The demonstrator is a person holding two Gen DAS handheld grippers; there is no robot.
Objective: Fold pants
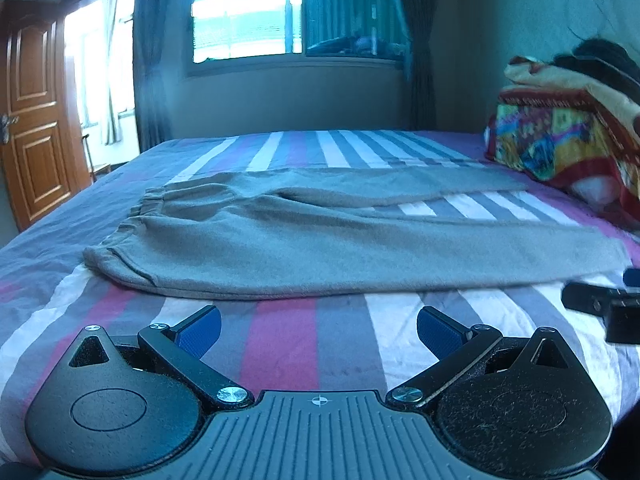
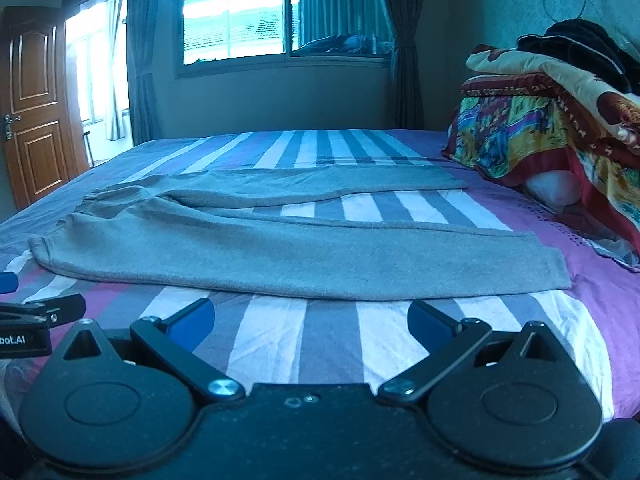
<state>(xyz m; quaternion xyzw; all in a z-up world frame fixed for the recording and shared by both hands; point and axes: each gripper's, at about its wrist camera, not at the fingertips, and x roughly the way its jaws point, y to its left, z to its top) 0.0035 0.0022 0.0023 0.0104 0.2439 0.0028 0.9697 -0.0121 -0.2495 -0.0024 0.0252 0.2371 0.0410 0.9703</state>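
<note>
Grey pants point(image 1: 320, 248) lie flat on the striped bed, waistband to the left, both legs stretched to the right and slightly apart. They also show in the right wrist view point(image 2: 224, 252). My left gripper point(image 1: 319, 330) is open and empty, just in front of the near leg's edge, toward the waist end. My right gripper point(image 2: 311, 322) is open and empty, in front of the near leg toward the cuff end. The right gripper shows at the right edge of the left wrist view point(image 1: 608, 304); the left gripper shows at the left edge of the right wrist view point(image 2: 36, 316).
The striped bed sheet point(image 1: 288, 344) covers the bed. A pile of colourful folded blankets point(image 2: 552, 132) stands at the right end of the bed beyond the cuffs. A window point(image 2: 236, 12) and a wooden door point(image 2: 32, 100) are behind.
</note>
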